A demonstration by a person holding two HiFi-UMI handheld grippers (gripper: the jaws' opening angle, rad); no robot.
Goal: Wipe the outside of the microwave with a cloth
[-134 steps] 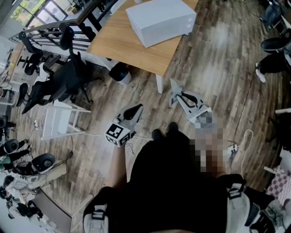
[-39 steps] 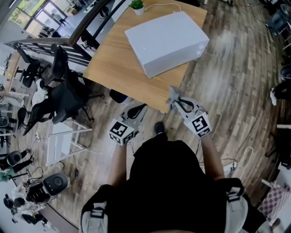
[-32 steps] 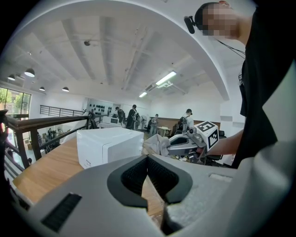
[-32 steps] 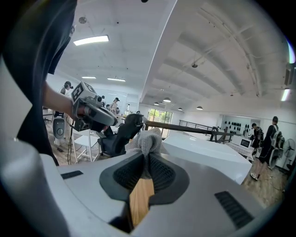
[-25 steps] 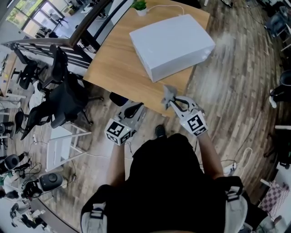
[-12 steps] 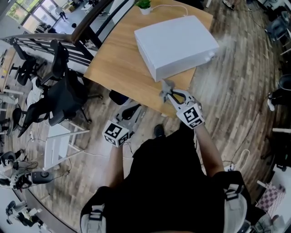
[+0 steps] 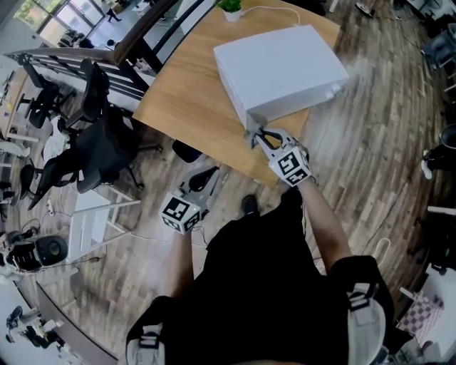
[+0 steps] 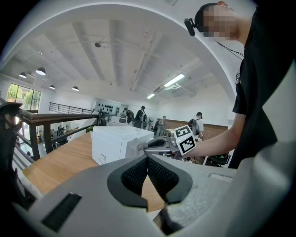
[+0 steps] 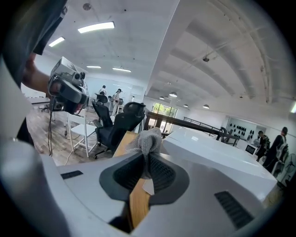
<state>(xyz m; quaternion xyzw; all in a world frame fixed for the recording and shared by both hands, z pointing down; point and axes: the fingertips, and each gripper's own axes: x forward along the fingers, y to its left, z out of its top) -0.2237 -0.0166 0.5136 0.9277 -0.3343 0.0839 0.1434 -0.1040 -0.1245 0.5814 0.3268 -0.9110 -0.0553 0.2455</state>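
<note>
Office space w/ wood-plank floor (image 7: 370, 114); wooden table (image 7: 185, 107) in front of the person. White microwave (image 7: 281, 64) sits on the table, close to the edge nearest the person. Small potted plant (image 7: 231, 7) is at the far edge behind it.

Right gripper (image 7: 256, 135) is at the microwave's near corner, jaws clamped on a grey knit cloth (image 9: 148, 141). Cloth bunches out past the tips. In the left gripper view the cloth looks to be touching the microwave's corner, but contact can't be confirmed.

Left gripper (image 8: 147, 162) is low, off the table, over the floor beside the person, pointing toward the table. Jaws are fully together, nothing betw. them.

Black office chair (image 7: 100, 142) and white chair (image 7: 89, 214) stand left of the table, well apart from the microwave. Other ppl in bkgd, far side of the room.
</note>
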